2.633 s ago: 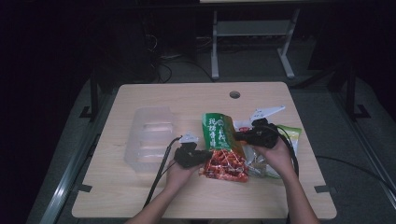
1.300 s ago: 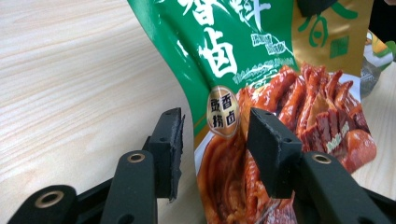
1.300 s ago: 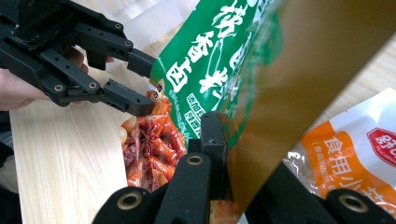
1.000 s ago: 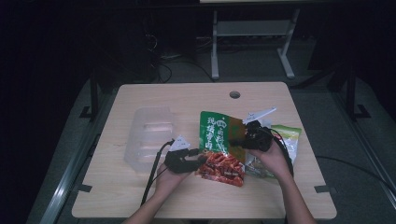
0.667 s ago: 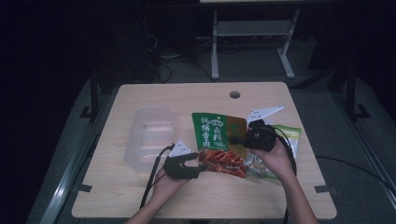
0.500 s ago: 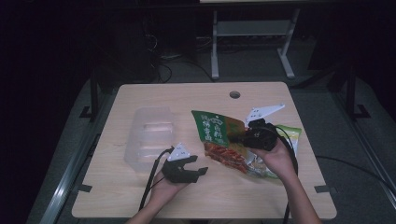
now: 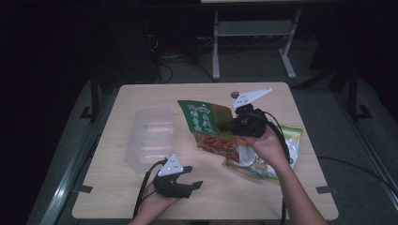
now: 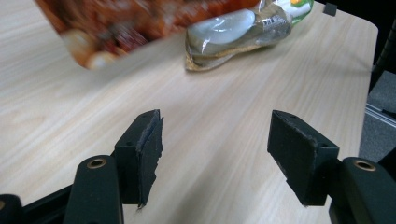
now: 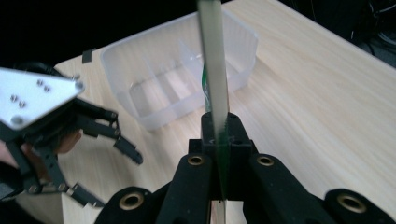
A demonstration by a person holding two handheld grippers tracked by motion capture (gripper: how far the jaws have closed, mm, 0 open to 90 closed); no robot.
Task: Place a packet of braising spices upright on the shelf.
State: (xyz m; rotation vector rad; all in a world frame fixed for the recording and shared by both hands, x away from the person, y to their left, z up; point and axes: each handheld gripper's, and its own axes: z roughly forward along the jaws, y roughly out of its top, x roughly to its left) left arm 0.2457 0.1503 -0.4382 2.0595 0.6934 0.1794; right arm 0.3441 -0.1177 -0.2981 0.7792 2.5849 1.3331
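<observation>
Snack packet lifted, not yet in the bin.

My right gripper (image 7: 233,125) is clamped on the edge of the green-and-red snack packet (image 7: 209,124), which hangs above the table (image 7: 141,93) just beside the clear plastic bin (image 7: 152,140). My left gripper (image 7: 190,180) has just been opening; its jaws stand apart, nothing between them. I judge placement into the bin remains; a second packet (image 7: 281,150) waits on the table.

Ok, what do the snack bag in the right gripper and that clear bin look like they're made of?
Snack bag: looks like glossy printed plastic film; it hangs thin and flexible, edge-on between the jaws of the right gripper. Clear bin: apparently frosted translucent plastic, rigid; the table shows through its walls and dividers.
</observation>
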